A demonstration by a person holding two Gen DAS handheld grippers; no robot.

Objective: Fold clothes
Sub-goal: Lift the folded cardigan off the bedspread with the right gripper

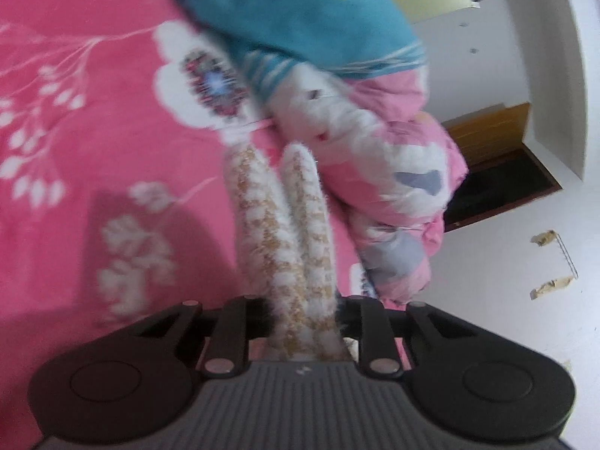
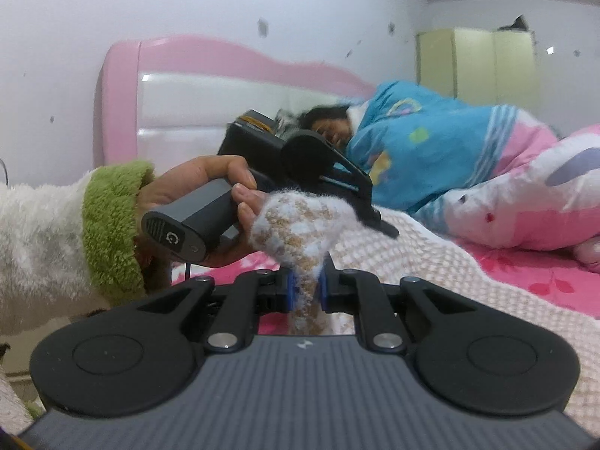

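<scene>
A fuzzy white knit garment with tan checks (image 1: pixel 285 232) hangs as a narrow strip over the pink bed. My left gripper (image 1: pixel 302 313) is shut on its near end. In the right wrist view my right gripper (image 2: pixel 307 288), with blue pads, is shut on another bunched part of the same garment (image 2: pixel 296 225). The left gripper (image 2: pixel 386 228) shows there just beyond, held by a hand in a white and green fleece sleeve (image 2: pixel 108 225), its tip pressed into the garment. More of the pale knit (image 2: pixel 431 273) spreads over the bed to the right.
A pink flowered bedsheet (image 1: pixel 93 150) covers the bed. A person (image 2: pixel 330 127) lies under a blue and pink quilt (image 2: pixel 442 150) by the pink headboard (image 2: pixel 195 86). A pale wardrobe (image 2: pixel 476 63) stands at the back; white floor and a dark mat (image 1: pixel 498 187) lie beside the bed.
</scene>
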